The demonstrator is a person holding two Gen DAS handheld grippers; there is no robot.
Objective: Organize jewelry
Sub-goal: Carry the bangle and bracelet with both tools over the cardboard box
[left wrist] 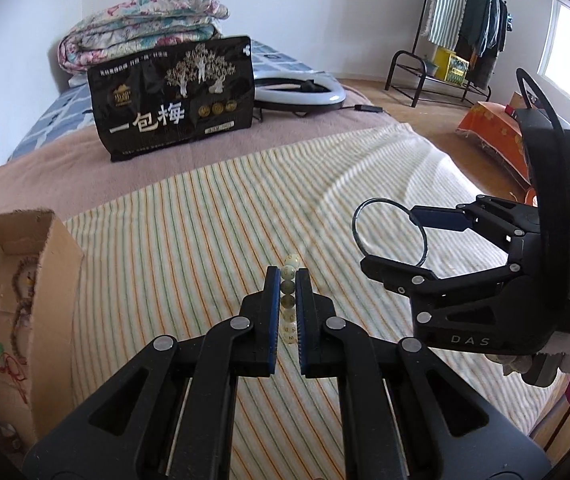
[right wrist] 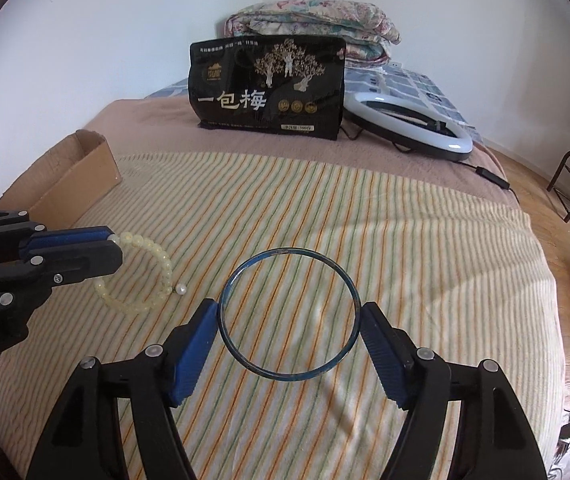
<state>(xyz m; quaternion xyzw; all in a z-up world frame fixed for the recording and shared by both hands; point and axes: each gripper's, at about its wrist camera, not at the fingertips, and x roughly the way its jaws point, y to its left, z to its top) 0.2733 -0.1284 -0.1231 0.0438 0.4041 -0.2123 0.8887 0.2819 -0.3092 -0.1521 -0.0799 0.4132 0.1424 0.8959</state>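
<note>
The beaded bracelet is clamped in the closed left hand-held gripper; the blue bangle is apparently gripped across by the right hand-held gripper, at its 12 o'clock.

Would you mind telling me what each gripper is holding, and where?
The left gripper pinches the pale bead bracelet on its strand; the right gripper clamps the thin blue bangle across its outer edges.

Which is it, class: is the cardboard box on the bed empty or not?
Not empty: the cardboard box already holds a brown bead strand and a red cord piece.
</note>
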